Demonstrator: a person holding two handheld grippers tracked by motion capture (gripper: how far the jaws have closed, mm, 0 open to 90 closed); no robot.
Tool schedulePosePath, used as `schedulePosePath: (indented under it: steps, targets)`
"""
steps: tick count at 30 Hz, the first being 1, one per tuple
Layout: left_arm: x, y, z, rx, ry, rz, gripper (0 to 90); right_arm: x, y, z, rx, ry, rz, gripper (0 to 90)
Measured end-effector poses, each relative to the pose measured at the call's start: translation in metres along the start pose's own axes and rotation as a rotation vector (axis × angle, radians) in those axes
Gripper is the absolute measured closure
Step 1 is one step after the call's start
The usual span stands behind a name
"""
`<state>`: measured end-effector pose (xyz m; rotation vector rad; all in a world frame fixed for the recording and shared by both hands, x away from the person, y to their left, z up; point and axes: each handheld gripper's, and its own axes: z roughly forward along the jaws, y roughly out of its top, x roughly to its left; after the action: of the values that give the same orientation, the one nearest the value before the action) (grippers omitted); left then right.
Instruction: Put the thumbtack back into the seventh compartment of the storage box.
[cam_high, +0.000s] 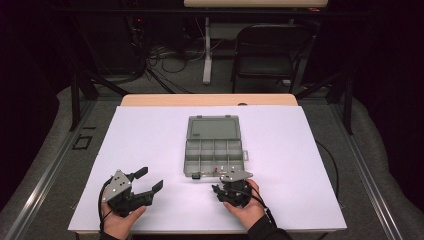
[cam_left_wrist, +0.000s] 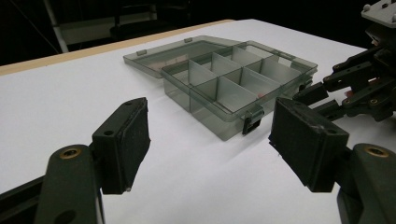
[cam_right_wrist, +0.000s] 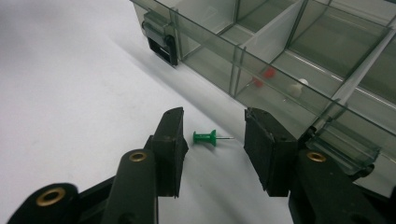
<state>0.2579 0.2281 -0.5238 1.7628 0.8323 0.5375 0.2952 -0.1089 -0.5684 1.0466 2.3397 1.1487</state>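
So right now I've got the right gripper (cam_right_wrist: 212, 140) down on the table with a green pushpin (cam_right_wrist: 206, 137) lying between its jaws. The jaws sit about half open, one on each side of the pin, and neither pad touches it, so nothing is actually held. The pin lies on its side on the paper, needle pointing toward the right-hand jaw, just in front of the front wall of the clear plastic box (cam_right_wrist: 261, 70). My guess is the pin belongs in one of the compartments, since there's already a red one (cam_right_wrist: 268, 73) and a white one (cam_right_wrist: 299, 85) sitting in the front row.

The box lid (cam_high: 213, 127) is folded flat open toward the far side, which keeps every compartment reachable from above. The latch (cam_right_wrist: 161, 39) hangs loose on the front wall.

The left gripper (cam_high: 148, 180) sits off to the side, jaws spread wide and empty, aimed at the box but well apart from it. Looks like it's parked out of the way.

Surface is a big white sheet (cam_high: 150, 140) over a wooden table (cam_high: 210, 99). The room behind is dark, with a black chair (cam_high: 265, 50), a table leg (cam_high: 207, 50) and loose cables (cam_high: 172, 57) on the floor.
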Motion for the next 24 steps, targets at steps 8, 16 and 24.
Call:
schedulePosePath:
  steps: [8, 16, 24]
  targets:
    - [-0.0016, 0.0001, 0.0001, 0.002, -0.003, 0.004, 28.1, -0.0023, 0.001, 0.0028, 0.003, 0.011, -0.003, 60.6]
    - [-0.0013, 0.0002, 0.0002, 0.002, -0.002, 0.005, 28.1, -0.0019, 0.0019, 0.0043, 0.013, 0.01, -0.01, 64.0]
    - [-0.0014, 0.0003, 0.0, 0.001, -0.003, 0.007, 28.1, -0.0021, 0.0022, 0.0046, 0.011, 0.005, -0.008, 68.7]
